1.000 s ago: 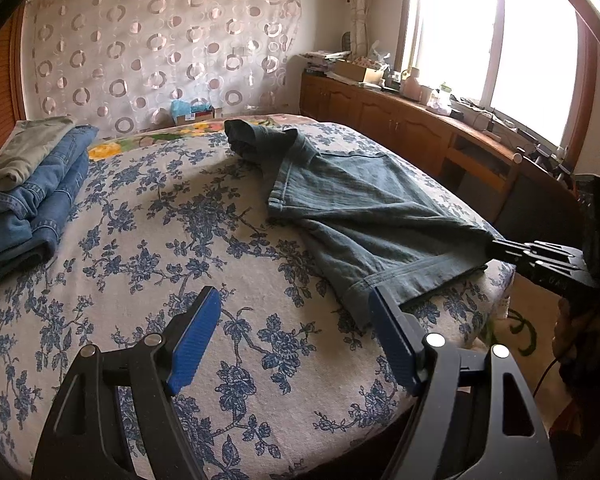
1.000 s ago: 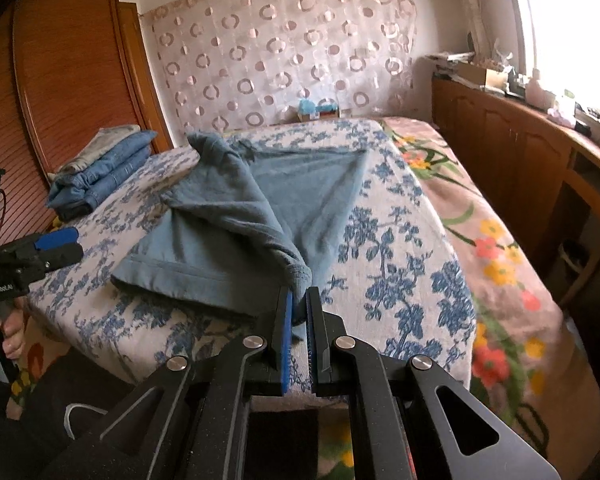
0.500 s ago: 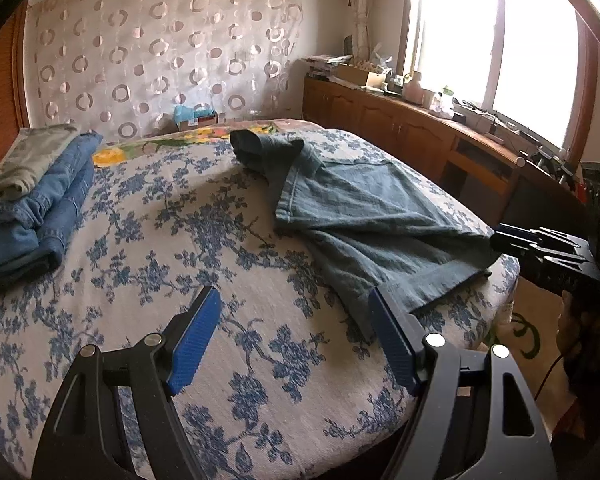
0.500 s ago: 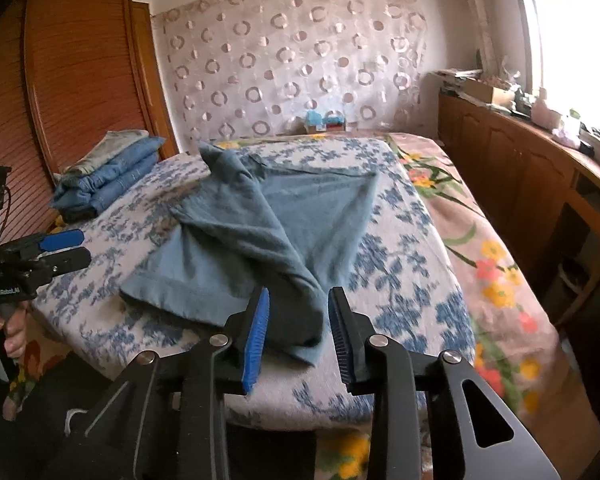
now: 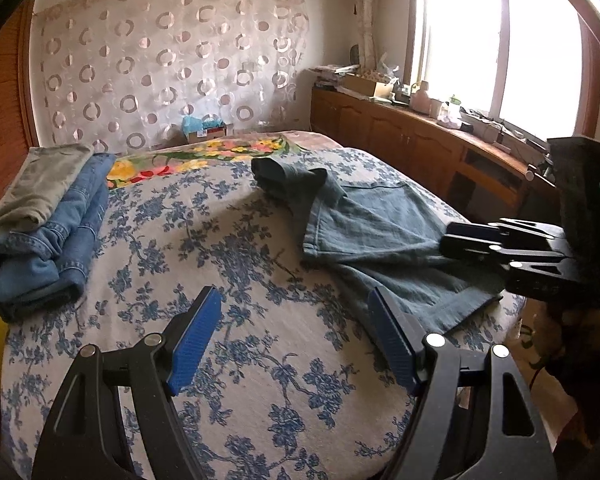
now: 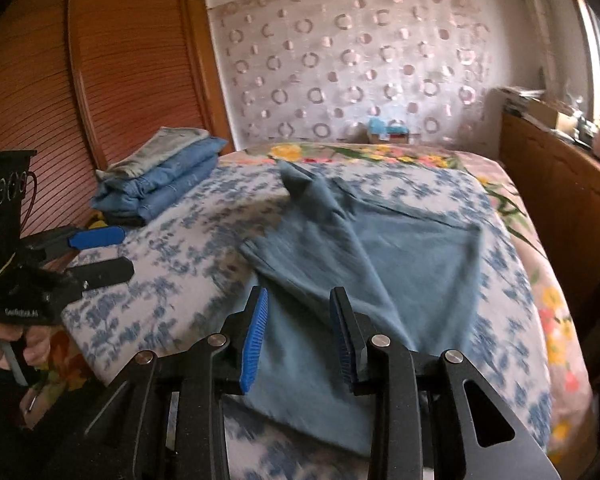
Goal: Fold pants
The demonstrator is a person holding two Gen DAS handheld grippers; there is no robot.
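The bed (image 5: 228,280), covered in a blue-flowered sheet, serves as the folding surface and fills the space ahead of both sets of jaws. On it, directly beyond the right gripper (image 6: 298,330) and off to the right of the left gripper (image 5: 294,334), lie the teal pants (image 6: 384,264), laid partly folded with one layer doubled over another, probably so the next fold can be made flat. A stack of folded jeans (image 5: 48,236) sits far left of the left jaws, likely set aside as finished work. The left jaws stand spread wide over bare sheet, holding and touching nothing. The right jaws are partly apart above the near hem of the pants, and nothing is pinched between the pads; the cloth lies loose below them.
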